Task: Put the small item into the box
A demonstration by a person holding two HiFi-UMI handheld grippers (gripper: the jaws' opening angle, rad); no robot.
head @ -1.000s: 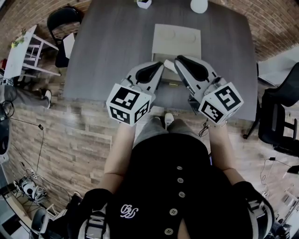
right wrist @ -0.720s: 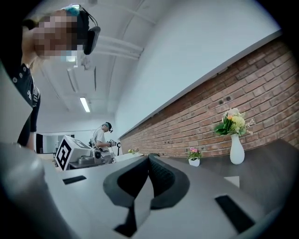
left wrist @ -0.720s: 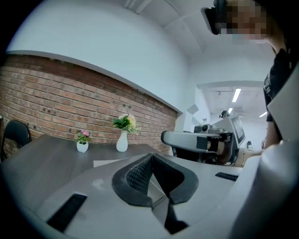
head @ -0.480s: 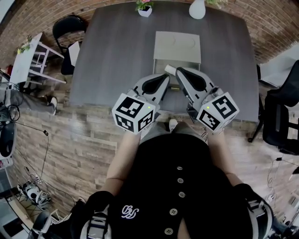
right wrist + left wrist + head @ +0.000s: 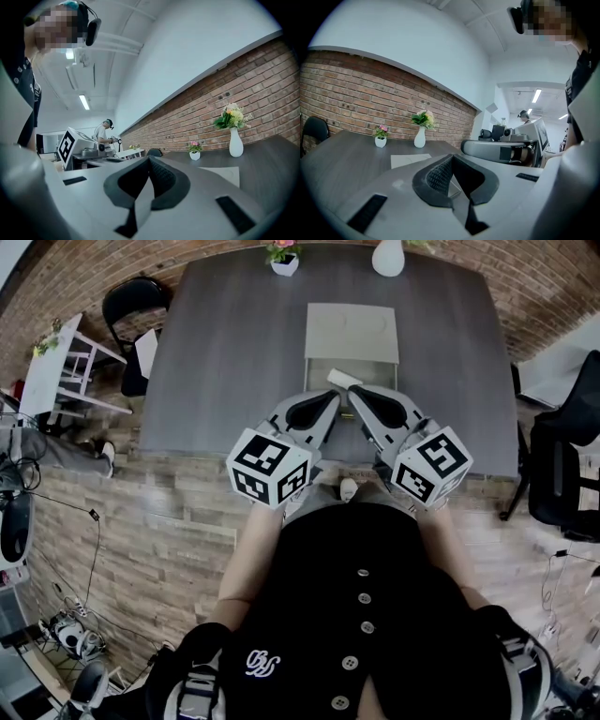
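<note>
A flat pale grey box (image 5: 352,332) lies open on the dark table (image 5: 225,343), its lid (image 5: 408,160) spread toward the far side. A small white item (image 5: 342,379) rests at the box's near part, just beyond my right gripper's tip; whether it lies inside I cannot tell. My left gripper (image 5: 330,397) and right gripper (image 5: 354,392) hover side by side over the table's near edge, tips almost touching. In the left gripper view the left gripper (image 5: 452,164) has its jaws together, holding nothing. The right gripper (image 5: 149,164) is likewise shut and holds nothing.
A white vase (image 5: 387,257) and a small flower pot (image 5: 284,261) stand at the table's far edge, before a brick wall. A black chair (image 5: 127,301) and a white rack (image 5: 56,357) stand left, another chair (image 5: 562,465) right. A person (image 5: 107,133) works behind.
The view has pulled back a little, so the table sits lower and smaller in frame. Both grippers stay together near the table's front edge, jaws unchanged.
</note>
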